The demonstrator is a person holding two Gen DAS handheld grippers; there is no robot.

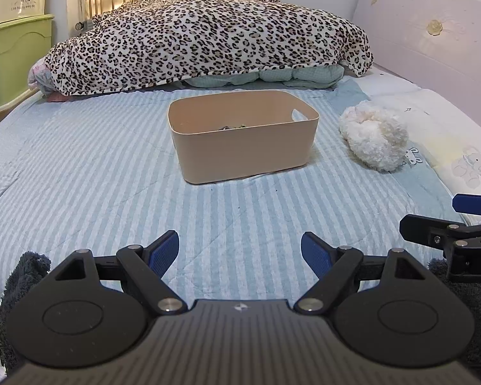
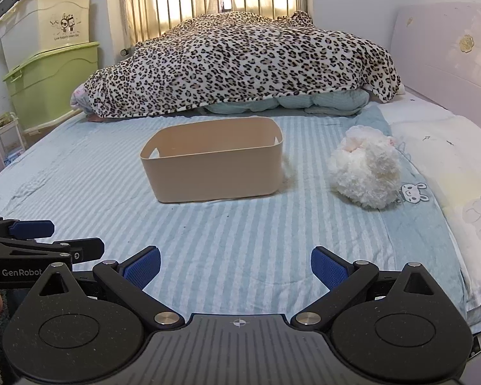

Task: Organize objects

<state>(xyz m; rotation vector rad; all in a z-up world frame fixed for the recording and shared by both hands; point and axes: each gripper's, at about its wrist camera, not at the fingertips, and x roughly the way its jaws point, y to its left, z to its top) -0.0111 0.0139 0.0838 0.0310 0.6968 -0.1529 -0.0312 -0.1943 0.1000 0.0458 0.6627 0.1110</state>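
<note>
Both my tools gape wide, holding nothing: left tool [image 1: 240, 252], right tool [image 2: 235, 266]. Beige bin [image 1: 243, 142] sits mid-bed [image 1: 80, 176]; fluffy white plush [image 2: 365, 173] lies just right of it.

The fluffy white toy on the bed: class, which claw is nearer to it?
Right. The right claw sits open, with the fluffy white toy ahead, slightly right. The left claw, also open, is farther left, beyond the right one.

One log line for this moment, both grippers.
left gripper open | right gripper open | fluffy toy on bed, right of bin
</note>
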